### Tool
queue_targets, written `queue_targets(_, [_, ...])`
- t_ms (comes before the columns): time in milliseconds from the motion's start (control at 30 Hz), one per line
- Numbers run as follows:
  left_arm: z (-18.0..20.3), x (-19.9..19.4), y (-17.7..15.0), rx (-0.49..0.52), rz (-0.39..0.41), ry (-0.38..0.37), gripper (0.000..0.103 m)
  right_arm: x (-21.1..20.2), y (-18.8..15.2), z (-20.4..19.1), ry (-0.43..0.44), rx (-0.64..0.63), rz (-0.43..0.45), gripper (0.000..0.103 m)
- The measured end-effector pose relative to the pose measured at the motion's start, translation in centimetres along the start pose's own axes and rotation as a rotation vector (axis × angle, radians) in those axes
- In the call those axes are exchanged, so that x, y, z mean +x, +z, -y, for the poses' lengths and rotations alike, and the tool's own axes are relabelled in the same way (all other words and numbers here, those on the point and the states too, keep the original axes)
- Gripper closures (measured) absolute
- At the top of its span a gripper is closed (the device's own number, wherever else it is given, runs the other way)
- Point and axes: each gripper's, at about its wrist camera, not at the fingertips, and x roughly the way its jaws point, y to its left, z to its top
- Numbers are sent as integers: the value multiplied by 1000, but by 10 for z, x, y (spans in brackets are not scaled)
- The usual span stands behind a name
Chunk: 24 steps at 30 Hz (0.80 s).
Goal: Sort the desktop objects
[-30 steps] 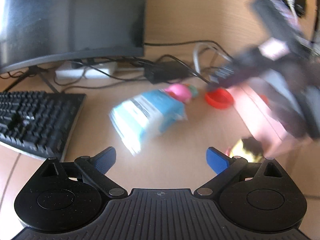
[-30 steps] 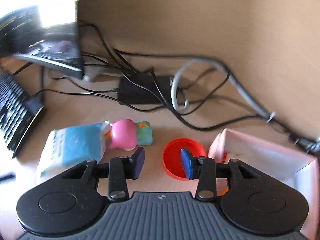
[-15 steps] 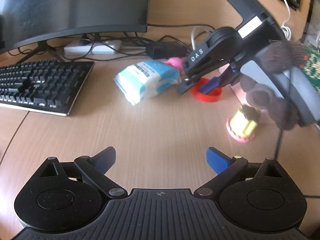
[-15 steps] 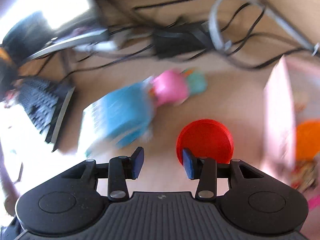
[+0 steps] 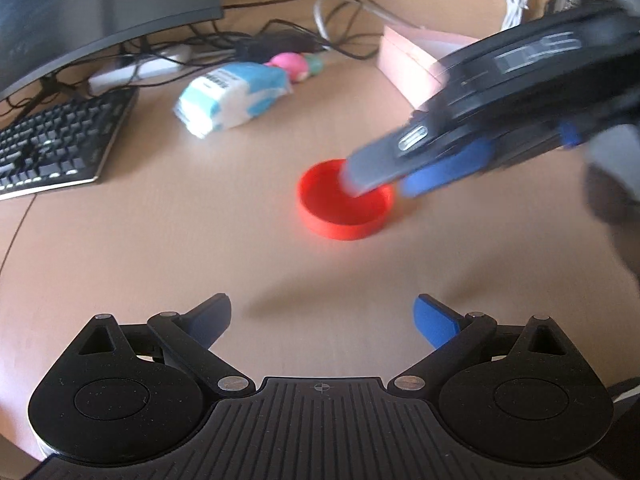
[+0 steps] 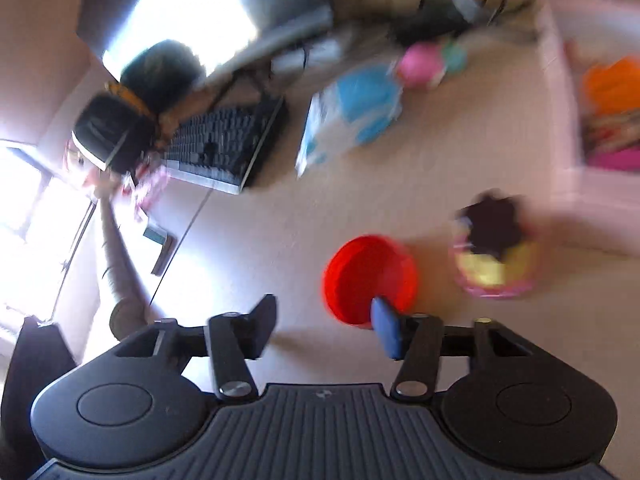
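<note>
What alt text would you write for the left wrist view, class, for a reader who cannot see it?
The right gripper reaches in from the right over a red lid lying open side up on a wooden desk. The left gripper is open and empty in front. Behind lie a blue-and-white packet, a keyboard and a pink box.

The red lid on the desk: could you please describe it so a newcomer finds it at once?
Start at the keyboard and go right, past the blue-and-white packet. The red lid lies open side up on bare wood, the only red, round, shallow thing there.
</note>
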Motion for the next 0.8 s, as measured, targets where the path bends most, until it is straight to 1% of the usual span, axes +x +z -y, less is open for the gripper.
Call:
queue_targets(33, [4, 0, 2, 1, -4, 0, 2, -16, -5, 2, -32, -12, 50, 32])
queue_targets(67, [8, 0, 4, 0, -7, 2, 2, -33, -10, 5, -79, -27, 105, 28])
queue_targets(133, [19, 0, 9, -6, -11, 10, 2, -55, -18, 12, -162, -49, 171, 23])
queue_targets(233, [32, -1, 17, -16, -12, 29, 2, -79, -31, 26, -306, -78, 246, 13])
queue_targets(300, [41, -3, 19, -23, -14, 47, 2, -88, -45, 33, -415, -128, 286, 10])
queue_targets(367, [48, -6, 20, -32, -22, 58, 2, -92, -60, 38, -486, -167, 312, 2])
queue_targets(433, [53, -7, 20, -31, -45, 58, 2, -99, -75, 46, -512, -172, 322, 0])
queue_targets(533, [59, -5, 20, 1, -72, 61, 2, -101, -91, 57, -530, -144, 300, 0])
queue_targets(667, [59, 1, 23, 10, -80, 56, 2, -101, -107, 71, -539, -38, 262, 0])
queue_targets(800, [60, 8, 28, 21, -79, 27, 2, -96, -117, 74, -553, 13, 259, 0])
